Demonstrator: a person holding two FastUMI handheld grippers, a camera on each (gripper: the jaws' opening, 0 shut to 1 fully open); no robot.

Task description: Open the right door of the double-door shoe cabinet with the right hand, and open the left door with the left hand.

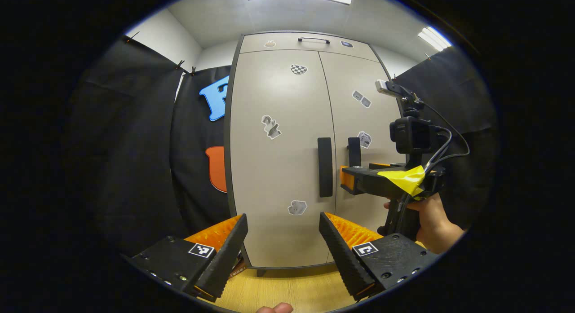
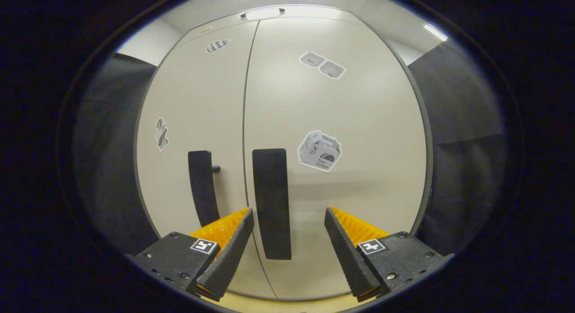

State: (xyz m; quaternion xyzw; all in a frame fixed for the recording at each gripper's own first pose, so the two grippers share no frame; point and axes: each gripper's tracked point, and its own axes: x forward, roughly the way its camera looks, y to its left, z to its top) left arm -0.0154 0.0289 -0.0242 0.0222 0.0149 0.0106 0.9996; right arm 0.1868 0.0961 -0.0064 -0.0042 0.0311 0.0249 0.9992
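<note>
The beige double-door shoe cabinet (image 1: pixel 278 169) stands shut ahead, with stickers on both doors. Its left door (image 1: pixel 274 102) carries a black vertical handle (image 1: pixel 325 167); the right door (image 2: pixel 350 178) has its own black handle (image 2: pixel 271 203). My left gripper (image 1: pixel 284 223) is open, back from the left door, its fingers framing the lower door. My right gripper (image 2: pixel 289 218) is open close in front of the right door, its handle just inside the left finger. In the left gripper view the right gripper (image 1: pixel 348 178) and the hand (image 1: pixel 433 221) holding it reach toward the right handle (image 1: pixel 354 152).
Black cloth walls (image 1: pixel 134 138) flank the cabinet on both sides. A drawer front with a black bar handle (image 1: pixel 313 39) tops the cabinet. A wooden floor (image 1: pixel 292 290) runs under it. A fingertip (image 1: pixel 275 308) shows at the bottom edge of the left gripper view.
</note>
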